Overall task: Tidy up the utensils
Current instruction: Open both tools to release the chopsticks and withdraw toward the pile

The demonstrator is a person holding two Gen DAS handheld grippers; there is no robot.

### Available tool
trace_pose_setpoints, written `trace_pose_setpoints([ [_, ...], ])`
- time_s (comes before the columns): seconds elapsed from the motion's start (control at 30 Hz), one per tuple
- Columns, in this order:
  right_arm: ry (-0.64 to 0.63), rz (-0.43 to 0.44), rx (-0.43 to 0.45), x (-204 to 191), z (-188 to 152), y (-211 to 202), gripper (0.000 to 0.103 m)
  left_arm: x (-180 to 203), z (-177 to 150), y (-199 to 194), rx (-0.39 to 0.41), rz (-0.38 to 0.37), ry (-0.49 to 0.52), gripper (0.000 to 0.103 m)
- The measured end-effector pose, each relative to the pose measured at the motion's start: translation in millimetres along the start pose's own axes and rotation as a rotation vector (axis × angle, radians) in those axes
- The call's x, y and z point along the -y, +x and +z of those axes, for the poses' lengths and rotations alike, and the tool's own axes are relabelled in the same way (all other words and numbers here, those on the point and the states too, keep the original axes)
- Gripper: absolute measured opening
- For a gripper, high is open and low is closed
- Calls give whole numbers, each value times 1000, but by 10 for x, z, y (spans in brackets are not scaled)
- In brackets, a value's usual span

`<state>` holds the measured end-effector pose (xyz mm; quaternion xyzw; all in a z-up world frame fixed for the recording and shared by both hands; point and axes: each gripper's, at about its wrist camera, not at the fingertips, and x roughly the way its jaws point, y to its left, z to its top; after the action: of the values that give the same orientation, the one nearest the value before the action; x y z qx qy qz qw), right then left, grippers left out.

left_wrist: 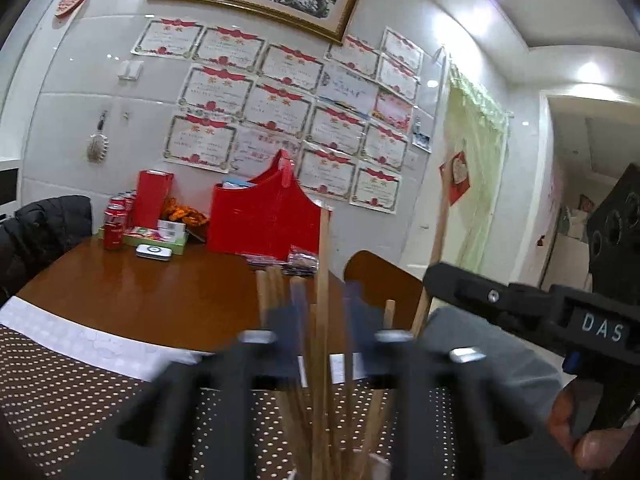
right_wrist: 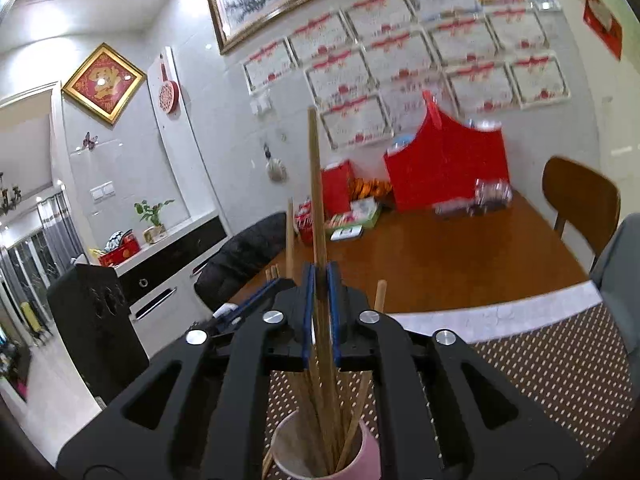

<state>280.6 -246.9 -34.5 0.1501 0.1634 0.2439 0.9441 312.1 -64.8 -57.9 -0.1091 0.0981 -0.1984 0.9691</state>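
Table [right_wrist: 460, 256], brown, w/ dotted mat [right_wrist: 560, 368] at lower right of right-wrist view. Pink cup [right_wrist: 360, 456] at bottom centre on mat, full of wooden chopsticks [right_wrist: 340, 412] standing upright. Right gripper [right_wrist: 321, 280] above cup: jaws narrowly apart, one tall chopstick [right_wrist: 316, 184] between the blue pads, contact unclear. Left gripper [left_wrist: 320, 320], blurred, jaws spread wide around chopstick tops, not pinching.
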Motion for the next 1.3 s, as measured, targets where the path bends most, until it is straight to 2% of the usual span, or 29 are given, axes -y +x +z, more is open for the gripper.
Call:
trace_pose_setpoints([
  [0.03, 11, -8, -5, 18, 4, -8, 83, -17, 18, -27, 4, 5, -8, 64],
  [0.07, 17, -14, 4, 29, 6, -31, 94, -33, 49, -55, 2, 1, -16, 67],
  [0.1, 21, -20, 36, 36, 16, -88, 96, -39, 80, -75, -3, -1, -15, 68],
  [0.2, 44, -41, 57, 71, 73, -180, 97, 6, 189, -186, 3, 37, 22, 76],
  [0.33, 76, -81, 79, 125, 113, -264, 97, 66, 276, -367, 3, 65, 46, 82],
  [0.5, 82, -85, 84, 76, 141, -319, 97, 145, 299, -597, -14, 119, 133, 82],
  [0.83, 20, -98, 92, -276, 126, -578, 97, 52, 371, -1194, -49, 192, 160, 82],
  [1.17, -28, -163, 4, -475, -121, -842, 97, -118, 280, -1650, -97, 234, 182, 82],
  [1.3, -24, -158, -24, -521, -350, -919, 97, -169, 83, -1771, -150, 237, 175, 82],
])
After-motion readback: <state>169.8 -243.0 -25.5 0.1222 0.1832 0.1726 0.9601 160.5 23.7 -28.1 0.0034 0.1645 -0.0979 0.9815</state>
